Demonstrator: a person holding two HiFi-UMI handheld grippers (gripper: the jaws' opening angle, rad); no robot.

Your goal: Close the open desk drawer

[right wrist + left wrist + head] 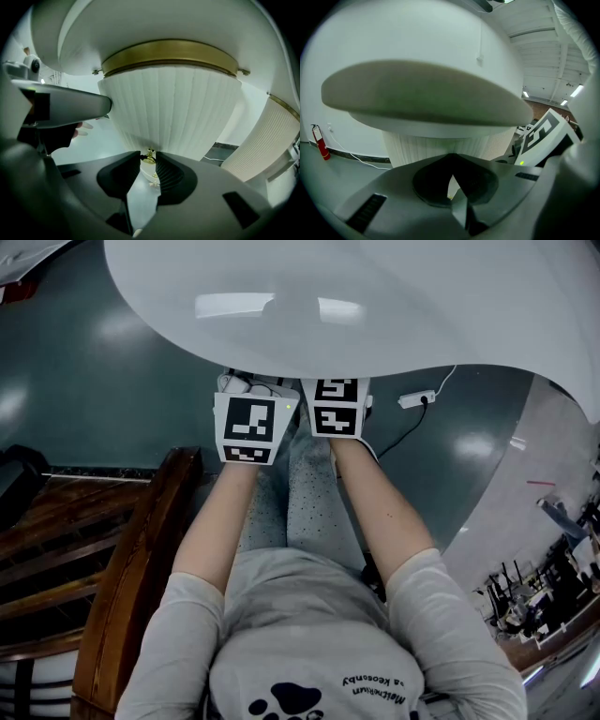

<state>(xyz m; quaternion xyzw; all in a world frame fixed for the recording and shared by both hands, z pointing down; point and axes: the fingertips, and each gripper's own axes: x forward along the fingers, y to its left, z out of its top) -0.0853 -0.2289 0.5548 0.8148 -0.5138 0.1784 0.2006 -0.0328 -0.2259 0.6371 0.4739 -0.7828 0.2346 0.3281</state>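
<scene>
A white round desk top [375, 306] hangs over both grippers, whose marker cubes [247, 427] [336, 407] sit side by side at its near edge; the jaws are hidden under it in the head view. In the right gripper view, a fluted white front [173, 108] under a gold band [168, 51] carries a small gold knob [149, 156]. My right gripper [149, 159] is shut on that knob at its tips. My left gripper [452, 164] is shut with nothing in it, pointing at the fluted base [440, 147] below the desk top.
A dark wooden chair [131, 559] stands at my left. A power strip with its cable [415, 399] lies on the floor past the desk. A red fire extinguisher [318, 140] stands by the wall. Another fluted white piece [267, 140] is at the right.
</scene>
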